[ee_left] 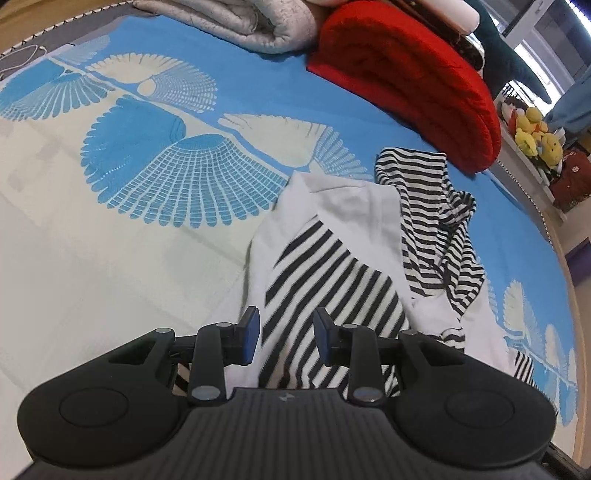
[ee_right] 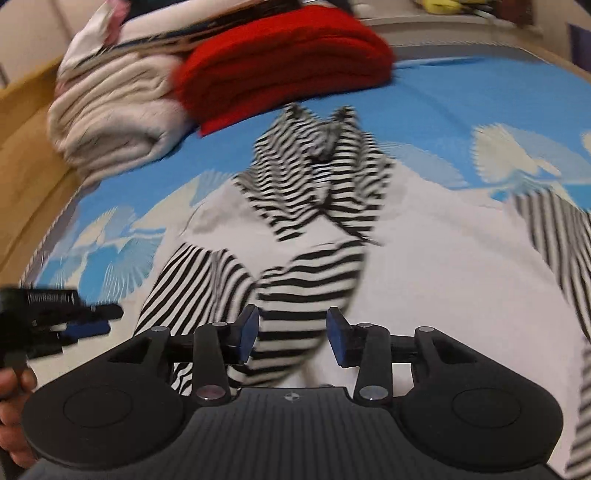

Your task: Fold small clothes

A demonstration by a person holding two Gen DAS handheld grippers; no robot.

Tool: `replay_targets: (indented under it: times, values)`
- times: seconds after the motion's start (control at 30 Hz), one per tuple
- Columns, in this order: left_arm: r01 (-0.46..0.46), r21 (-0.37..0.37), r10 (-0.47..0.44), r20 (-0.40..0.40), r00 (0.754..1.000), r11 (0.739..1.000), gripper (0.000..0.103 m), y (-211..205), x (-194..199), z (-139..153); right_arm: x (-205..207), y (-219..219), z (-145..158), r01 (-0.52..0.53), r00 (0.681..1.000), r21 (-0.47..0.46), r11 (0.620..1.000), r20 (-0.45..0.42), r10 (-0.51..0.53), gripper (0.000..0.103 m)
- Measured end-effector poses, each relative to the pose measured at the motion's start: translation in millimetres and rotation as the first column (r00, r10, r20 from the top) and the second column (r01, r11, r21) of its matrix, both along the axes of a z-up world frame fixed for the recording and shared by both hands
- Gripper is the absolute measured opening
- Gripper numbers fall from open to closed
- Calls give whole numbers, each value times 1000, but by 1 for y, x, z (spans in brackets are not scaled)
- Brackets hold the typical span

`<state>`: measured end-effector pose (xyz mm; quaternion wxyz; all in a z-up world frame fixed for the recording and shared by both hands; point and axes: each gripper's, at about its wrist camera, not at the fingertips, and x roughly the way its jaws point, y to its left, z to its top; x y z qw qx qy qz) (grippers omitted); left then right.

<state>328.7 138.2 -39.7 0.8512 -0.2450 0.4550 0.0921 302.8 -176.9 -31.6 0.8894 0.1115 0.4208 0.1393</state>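
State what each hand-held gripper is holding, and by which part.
Nothing is held. The left hand-held gripper and right hand-held gripper are both open above the striped garment, with no fabric pinched between their pads.

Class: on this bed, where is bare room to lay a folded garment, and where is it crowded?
Free: the pale bedspread left of the striped garment. Crowded: the far edge, with the grey blanket and red blanket.

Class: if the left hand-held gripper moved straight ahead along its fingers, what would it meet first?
Probably the striped garment: the left hand-held gripper is open with striped cloth lying directly between and beyond its fingers. Depth is unclear, so how soon is uncertain.
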Motion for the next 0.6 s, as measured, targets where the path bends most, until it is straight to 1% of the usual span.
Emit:
replay_targets:
  times: [0.2,0.27,0.3,0.33,0.37,0.4,0.47,0.5,0.53,0.57,0.6]
  values:
    - [-2,-13,2,-27,1000,1000,36,2,7,-6,18,31,-15,-70,998,-74,995,-4,69,42]
    - [11,-11,-11,-22,1000,1000,36,1,9,-6,21,40,-20,-77,997,-123,989,-7,77,42]
    - [16,-7,-16,-20,1000,1000,36,0,10,-5,22,42,-23,-75,997,-146,986,-9,75,40]
    - [20,-3,-20,-19,1000,1000,36,-1,10,-5,23,43,-24,-68,998,-166,984,-8,68,27]
    - [22,2,-22,-19,1000,1000,36,-1,11,-5,23,43,-24,-60,998,-174,983,-4,60,12]
    - [20,4,-20,-20,1000,1000,36,0,11,-5,23,41,-22,-52,999,-168,984,7,54,5]
    - [15,0,-15,-21,1000,1000,36,2,10,-5,19,30,-8,4,997,-116,993,79,5,3]
    - [14,-1,-14,-20,1000,1000,36,2,10,-5,15,22,1,40,992,-78,996,126,-30,3]
    - [14,-1,-14,-18,1000,1000,36,3,10,-4,8,12,14,79,979,-21,997,192,-73,3]
    - [16,0,-16,-15,1000,1000,36,3,9,-3,-2,0,27,120,953,37,992,276,-126,3]
    - [18,2,-18,-14,1000,1000,36,3,9,-3,-12,-10,35,165,921,80,983,345,-182,3]
